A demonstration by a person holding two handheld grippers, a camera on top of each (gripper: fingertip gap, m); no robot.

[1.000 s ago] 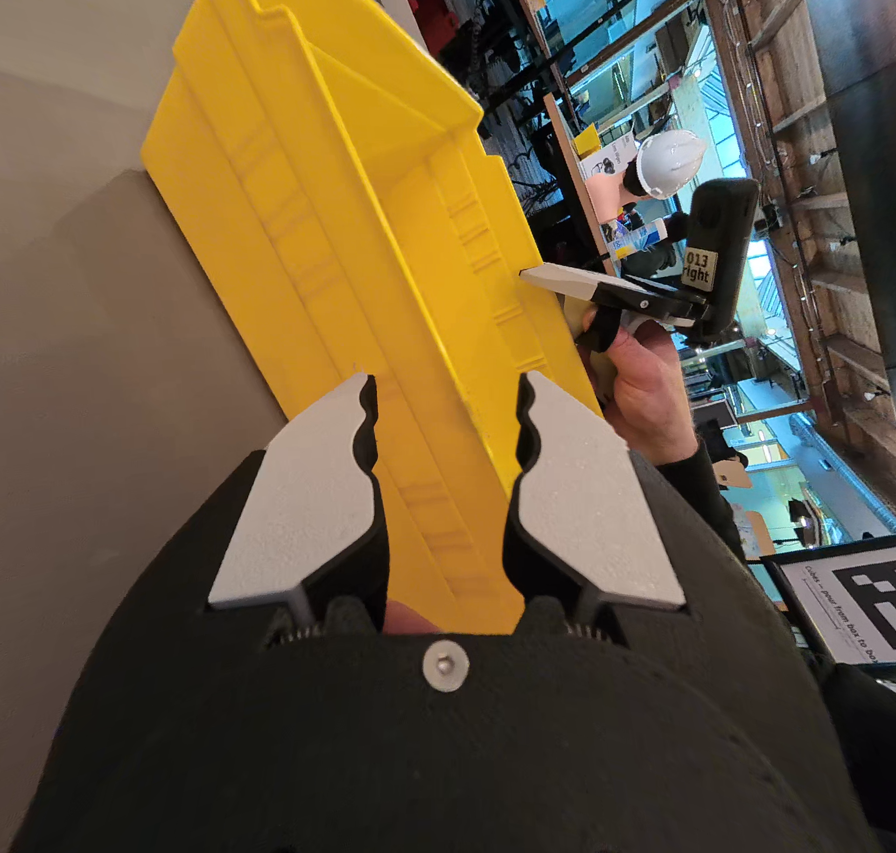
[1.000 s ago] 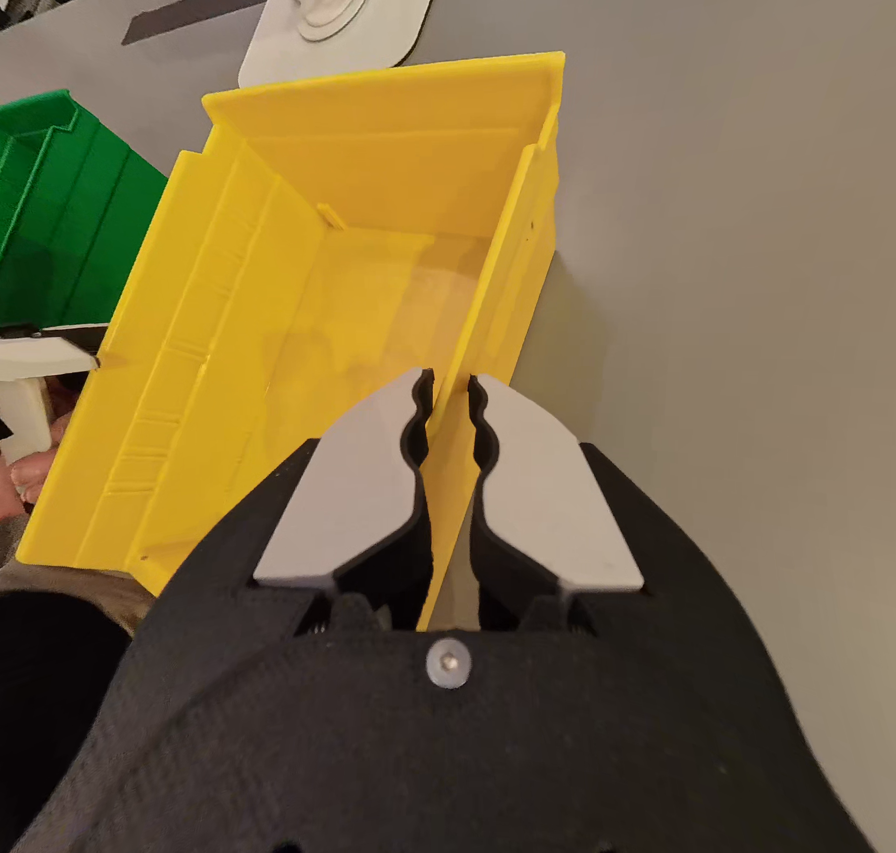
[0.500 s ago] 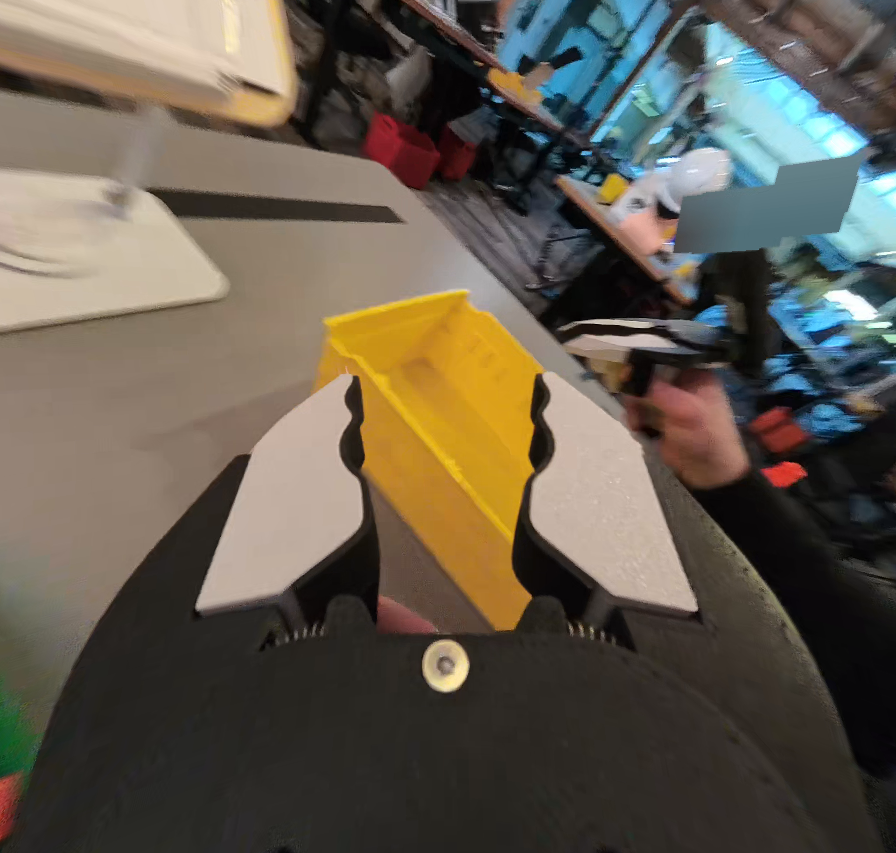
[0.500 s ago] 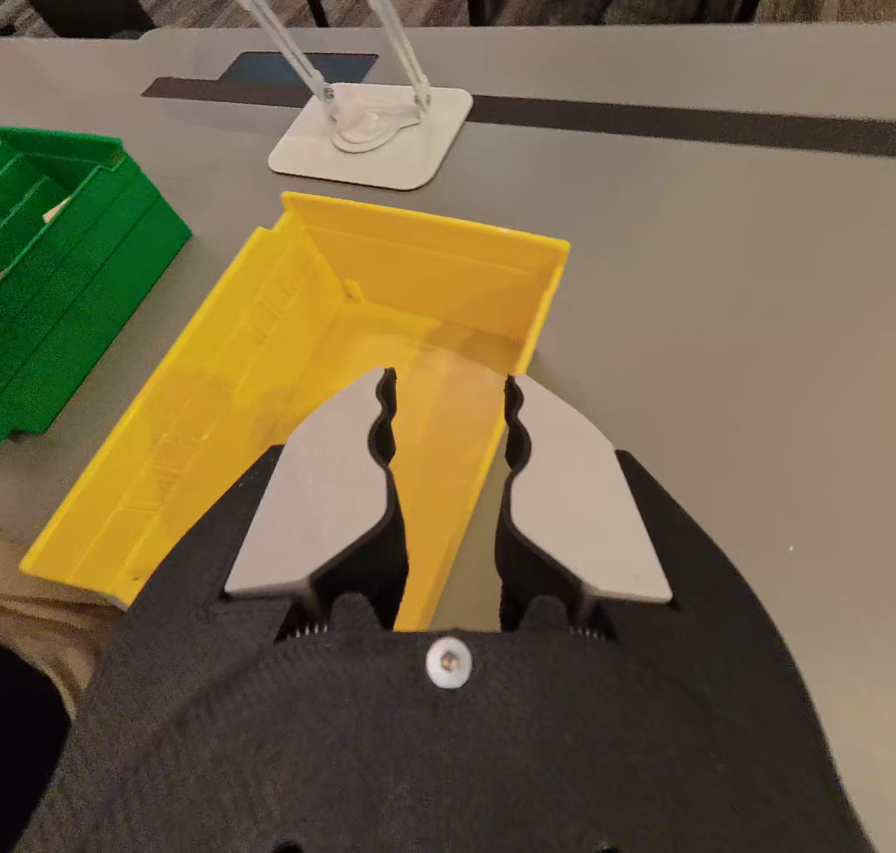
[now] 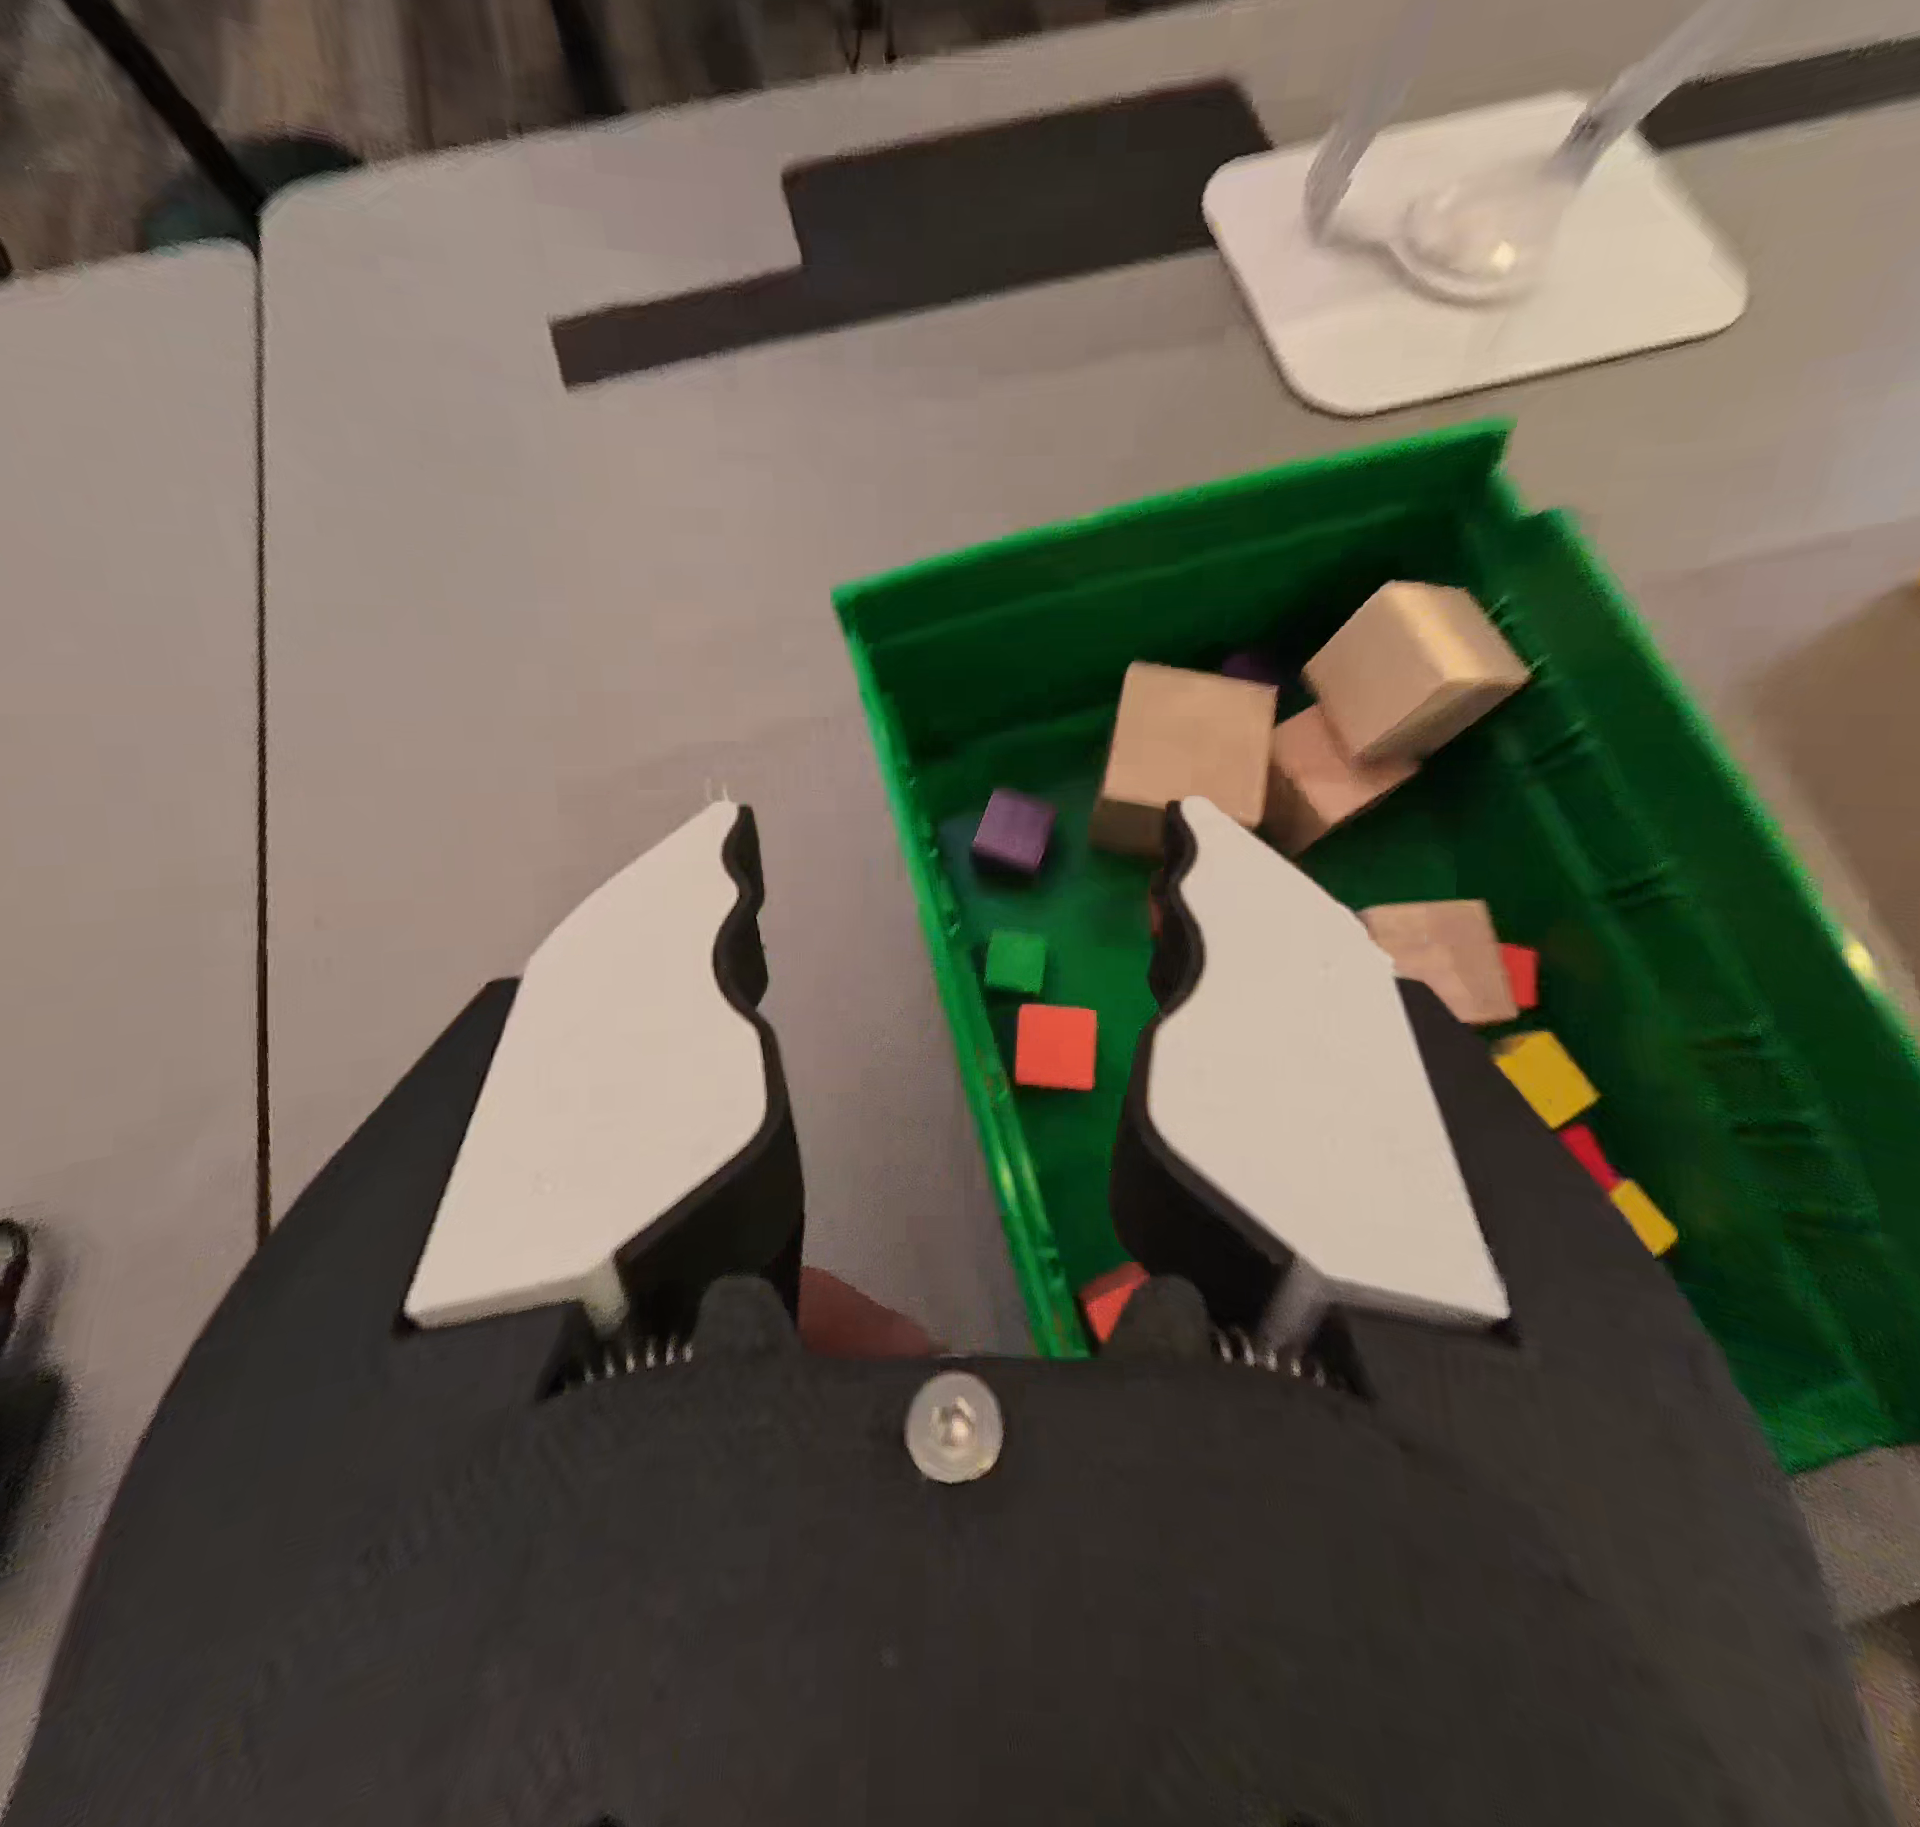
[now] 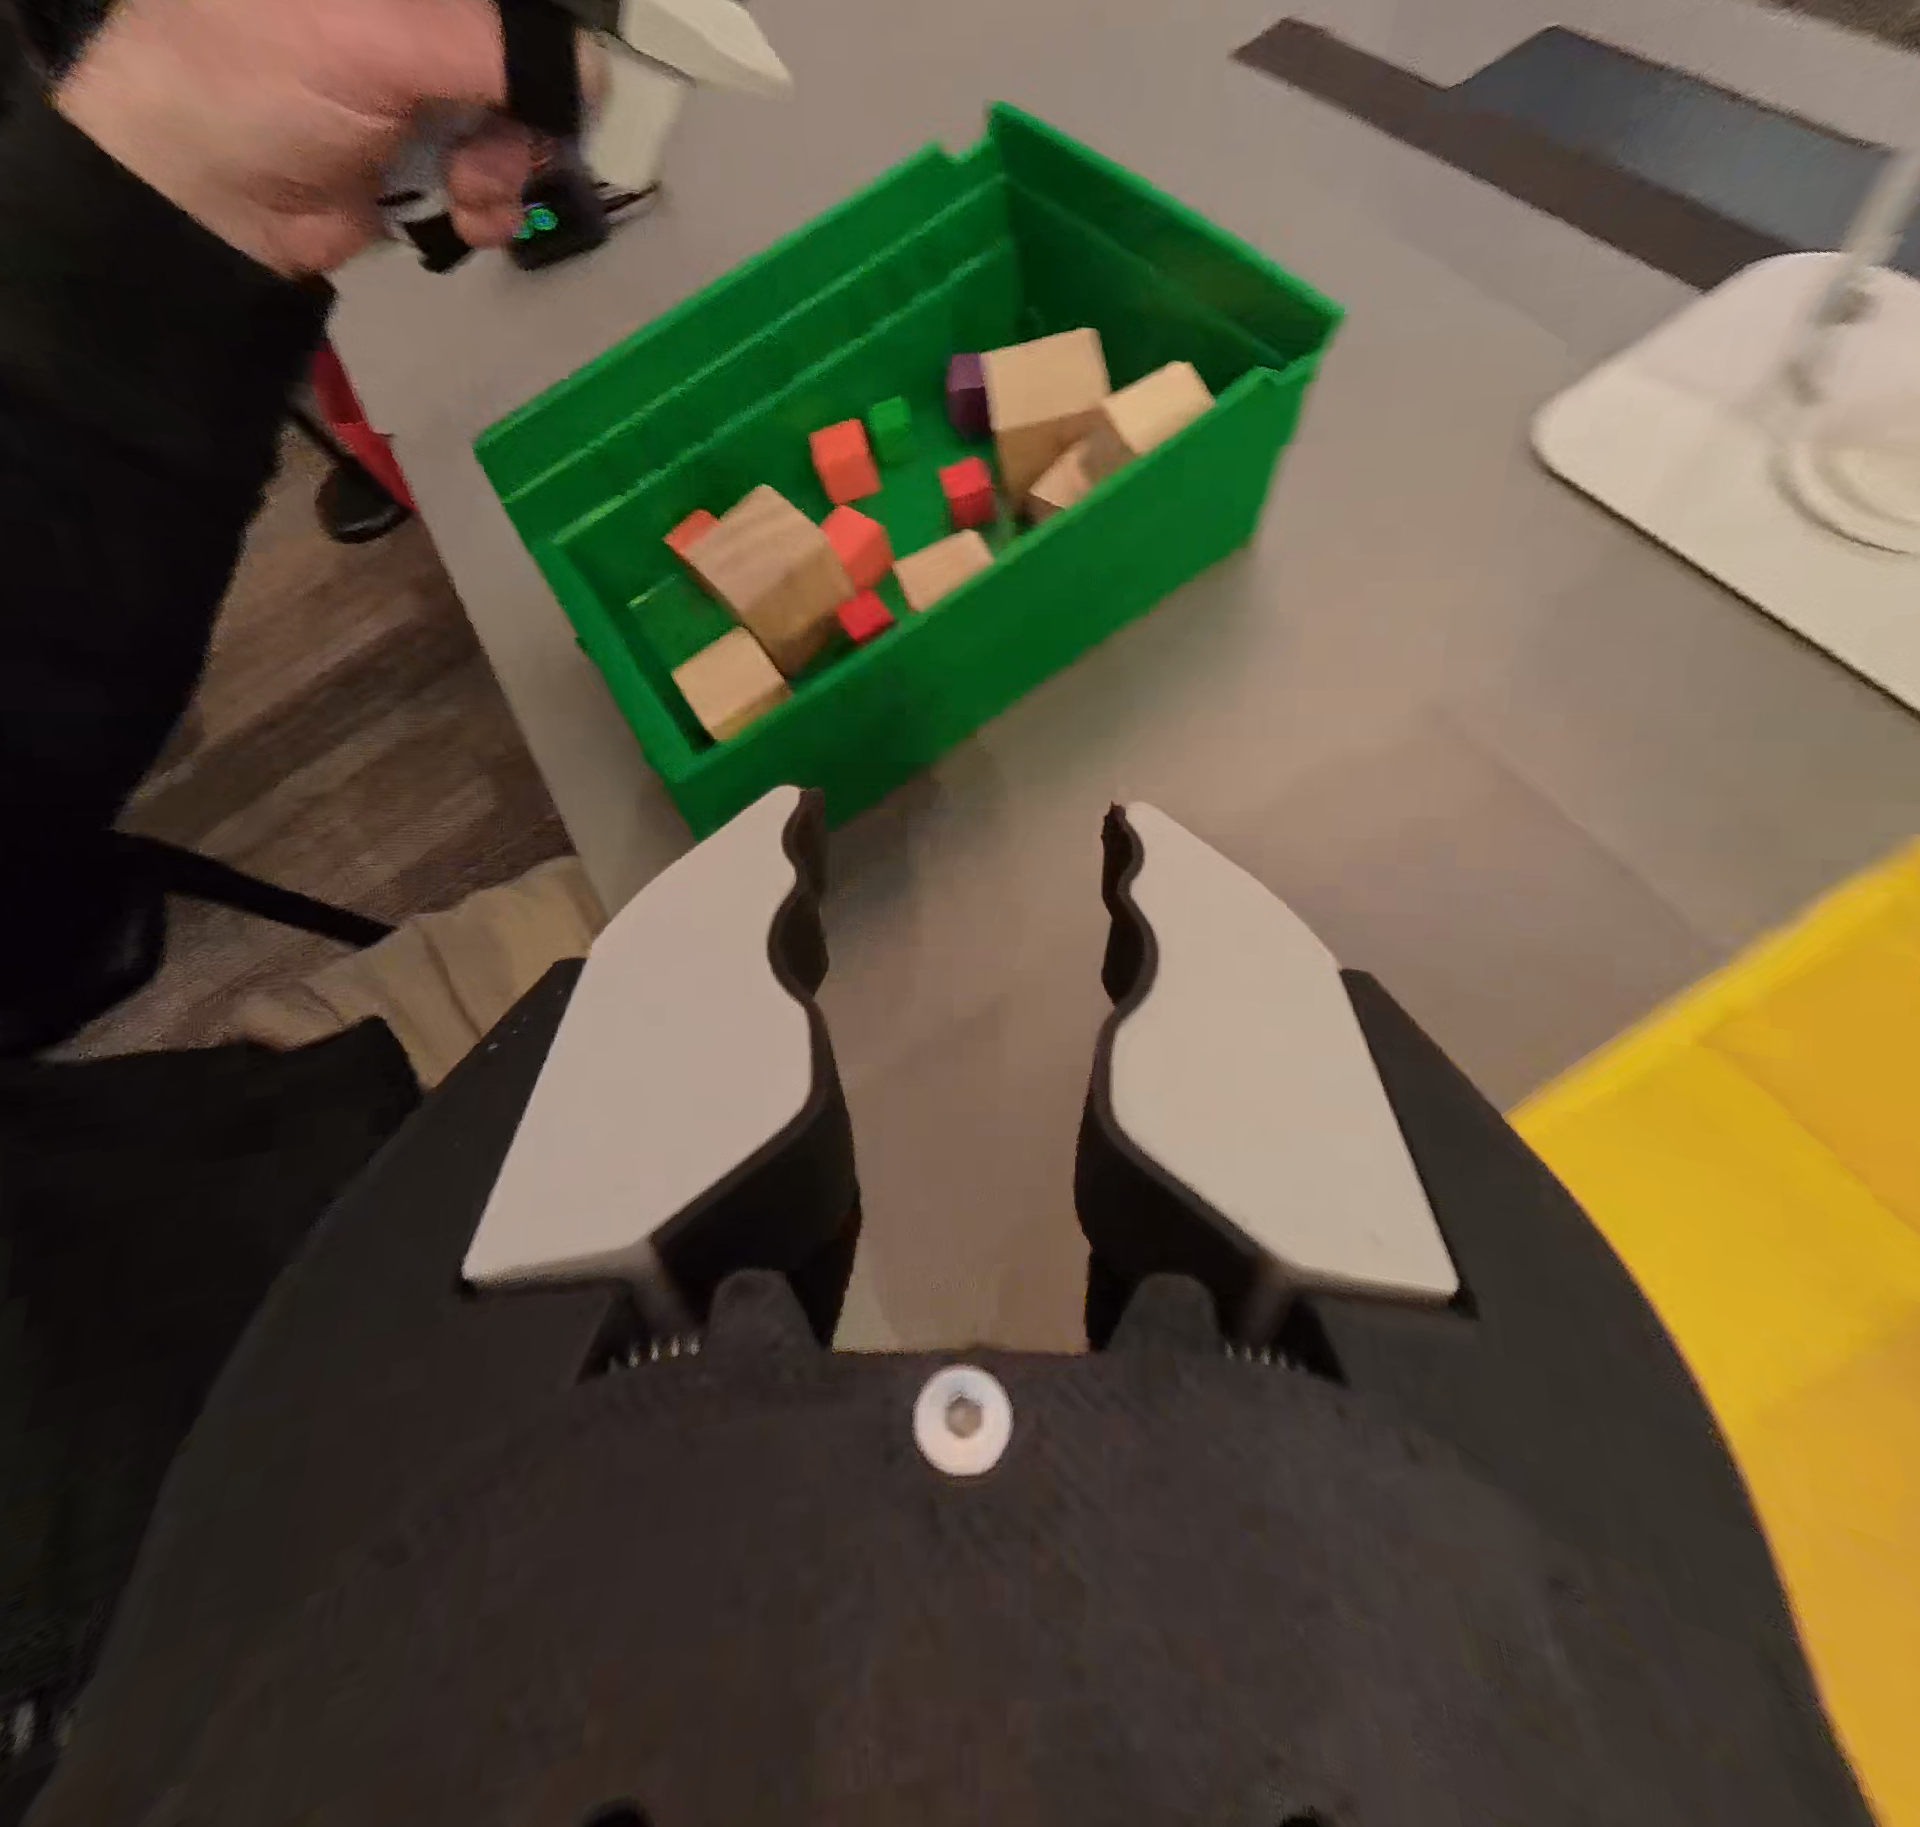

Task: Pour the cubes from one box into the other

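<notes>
A green box [image 5: 1143, 520] stands on the grey table and holds several large wooden cubes [image 5: 1190, 738] and small coloured cubes [image 5: 1055, 1045]. My left gripper [image 5: 954, 809] is open and empty; the box's left wall runs between its fingers in this view. In the right wrist view the green box [image 6: 1039, 614] with its wooden cubes [image 6: 1039, 395] lies ahead, and my right gripper [image 6: 961, 811] is open and empty just short of its near corner. The yellow box [image 6: 1766, 1206] is at the lower right. The left gripper [image 6: 644, 11], held in a hand, shows at the upper left.
A white stand base [image 5: 1475, 302] with clear legs sits behind the green box; it also shows at the right in the right wrist view [image 6: 1714, 489]. A black strip [image 5: 935, 250] crosses the far table. A table seam [image 5: 258, 738] runs on the left. The table edge and floor [image 6: 343, 697] lie left.
Both grippers have let go of the yellow box, which now sits on the table, and have opened. Both views have swung left to the green box.
</notes>
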